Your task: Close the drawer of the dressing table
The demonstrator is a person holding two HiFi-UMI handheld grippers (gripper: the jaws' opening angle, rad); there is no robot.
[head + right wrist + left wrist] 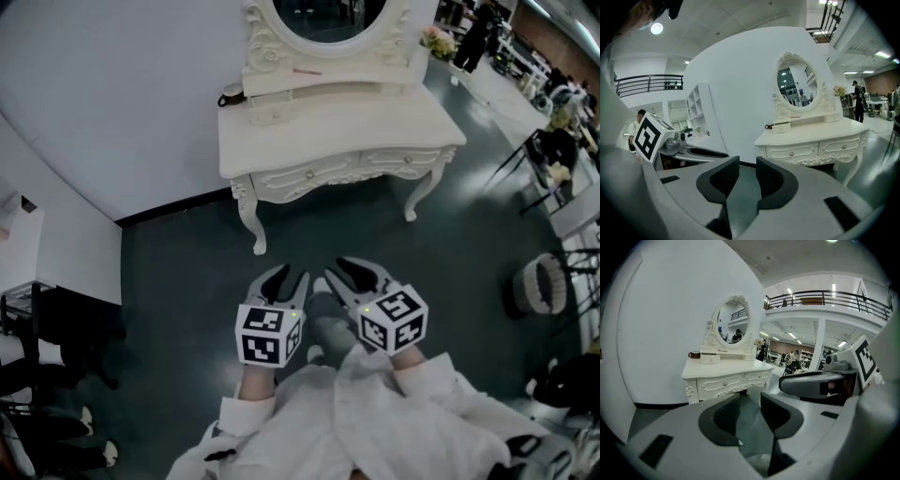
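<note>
The white dressing table (375, 122) with an oval mirror stands against the curved wall, well ahead of me. Its two front drawers (309, 173) sit flush. A small drawer (279, 111) under the mirror's left side sticks out forward; it also shows as the small drawer (710, 359) and the small drawer (780, 127). My left gripper (286, 277) and right gripper (347, 272) hover side by side above the dark floor, short of the table. Both are open, with nothing between the jaws of the left gripper (750, 401) or the right gripper (747, 164).
A dark mug (230, 96) sits at the table's back left corner. Flowers (436, 39) stand past its right end. A round white basket (544, 284) is on the floor at right and black furniture (56, 328) at left. People stand in the background hall.
</note>
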